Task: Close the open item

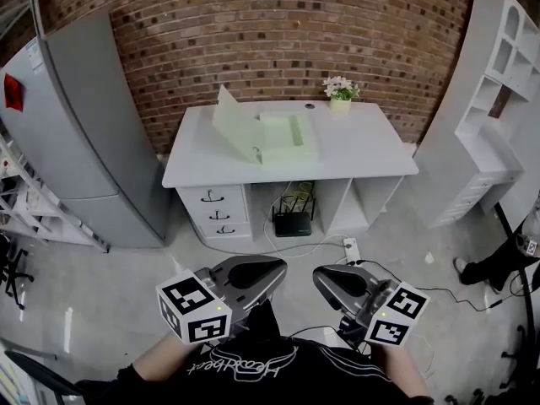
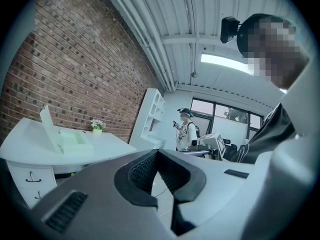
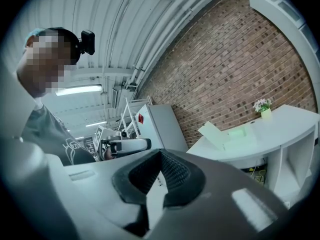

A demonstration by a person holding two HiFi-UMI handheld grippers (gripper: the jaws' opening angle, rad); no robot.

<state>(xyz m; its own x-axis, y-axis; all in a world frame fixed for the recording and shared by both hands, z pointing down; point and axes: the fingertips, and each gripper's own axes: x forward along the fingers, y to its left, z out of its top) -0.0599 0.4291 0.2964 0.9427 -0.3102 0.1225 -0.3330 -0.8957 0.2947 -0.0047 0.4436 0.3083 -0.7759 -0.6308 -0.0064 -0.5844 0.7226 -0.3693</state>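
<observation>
A pale green box point(image 1: 283, 138) stands open on the white desk point(image 1: 371, 150) far ahead, its lid point(image 1: 233, 123) raised and leaning to the left. It also shows small in the left gripper view, box point(image 2: 72, 140), and in the right gripper view, box point(image 3: 234, 134). Both grippers are held close to my body, well short of the desk. My left gripper point(image 1: 278, 270) point(image 2: 156, 151) is shut on nothing. My right gripper point(image 1: 321, 278) point(image 3: 161, 152) is shut and empty too, pads touching at the tips.
A small flower pot point(image 1: 340, 92) sits at the desk's back edge. Drawers point(image 1: 216, 211) and a black router point(image 1: 293, 223) are under the desk, with cables on the floor. A grey cabinet point(image 1: 89, 125) stands left, white shelving point(image 1: 498, 99) right. A person point(image 2: 186, 130) stands in the distance.
</observation>
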